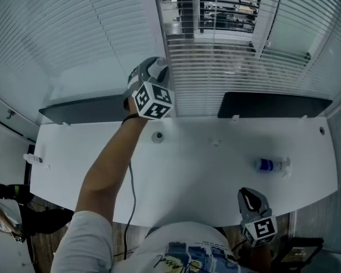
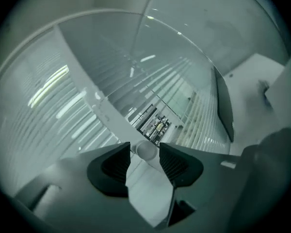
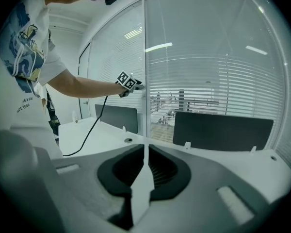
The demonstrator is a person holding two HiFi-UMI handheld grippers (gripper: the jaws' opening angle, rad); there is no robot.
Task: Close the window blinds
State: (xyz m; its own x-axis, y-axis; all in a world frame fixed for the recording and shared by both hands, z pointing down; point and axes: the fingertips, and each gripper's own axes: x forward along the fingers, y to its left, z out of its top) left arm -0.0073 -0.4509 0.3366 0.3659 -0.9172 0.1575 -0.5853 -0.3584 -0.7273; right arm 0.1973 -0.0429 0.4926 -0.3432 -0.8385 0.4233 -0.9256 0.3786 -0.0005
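Observation:
White slatted blinds (image 1: 227, 67) cover the window; the middle pane's upper slats (image 1: 221, 7) stand apart and show the room beyond, while the left blinds (image 1: 74, 27) look flat. My left gripper (image 1: 154, 67) is raised at the white frame post (image 1: 162, 33) between the panes. A round white knob (image 2: 146, 150) sits between its tips, with the left gripper (image 2: 145, 152) open and its pads barely clear of the knob. The right gripper view shows that left gripper (image 3: 128, 83) at the post. My right gripper (image 1: 247, 197) hangs low by the desk's near edge, shut and empty (image 3: 145, 152).
A white desk (image 1: 187, 169) runs under the window with two dark divider panels (image 1: 88, 110) (image 1: 273, 104) at its far edge. On it lie a small blue-labelled bottle (image 1: 270, 165) and a round grommet (image 1: 157, 136). A black cable (image 1: 131, 181) trails from my left arm.

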